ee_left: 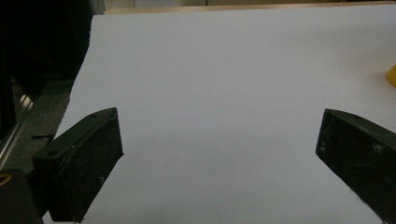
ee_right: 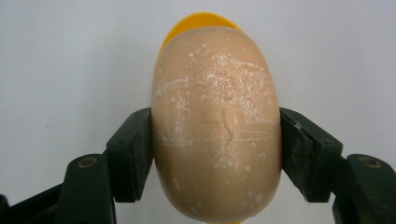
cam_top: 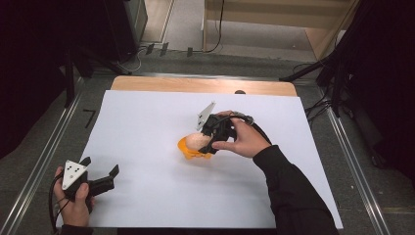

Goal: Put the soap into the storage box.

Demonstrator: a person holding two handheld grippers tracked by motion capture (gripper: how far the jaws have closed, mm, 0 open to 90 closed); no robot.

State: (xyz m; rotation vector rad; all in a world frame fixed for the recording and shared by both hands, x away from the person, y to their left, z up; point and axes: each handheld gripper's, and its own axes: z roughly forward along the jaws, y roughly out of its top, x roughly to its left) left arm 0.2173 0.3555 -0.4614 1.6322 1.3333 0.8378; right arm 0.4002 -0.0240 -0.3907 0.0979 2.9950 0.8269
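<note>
- Since the right gripper (ee_right: 215, 154) already has its two black jaws clamped on the smooth tan egg-shaped piece (ee_right: 216, 126), one pad on each long side, I'd say the grip itself is sorted and the job now is setting it down clean.
- From the high view the tan egg-shaped piece (cam_top: 196, 140) sits right over the small orange plastic dish (cam_top: 192, 150) near the middle of the white paper sheet (cam_top: 147, 127). I can't tell if it's resting in the dish yet or hanging just above it.
- The right gripper view shows the orange rim (ee_right: 201, 21) peeking out past the far end of the egg, so it looks lined up along that axis. I'd check it's centred before letting go.
- My guess: lower slowly and keep the egg level. It's rounded and slick-looking with a chalky scuffed surface, so it could roll or tip the light dish.
- Only spread the jaws once the weight is on the dish, then back straight out so the pads don't drag it.
- Left gripper (cam_top: 100, 177) sits parked near the front left corner of the sheet, jaws wide apart with nothing between them. It could steady the dish if it starts sliding.
</note>
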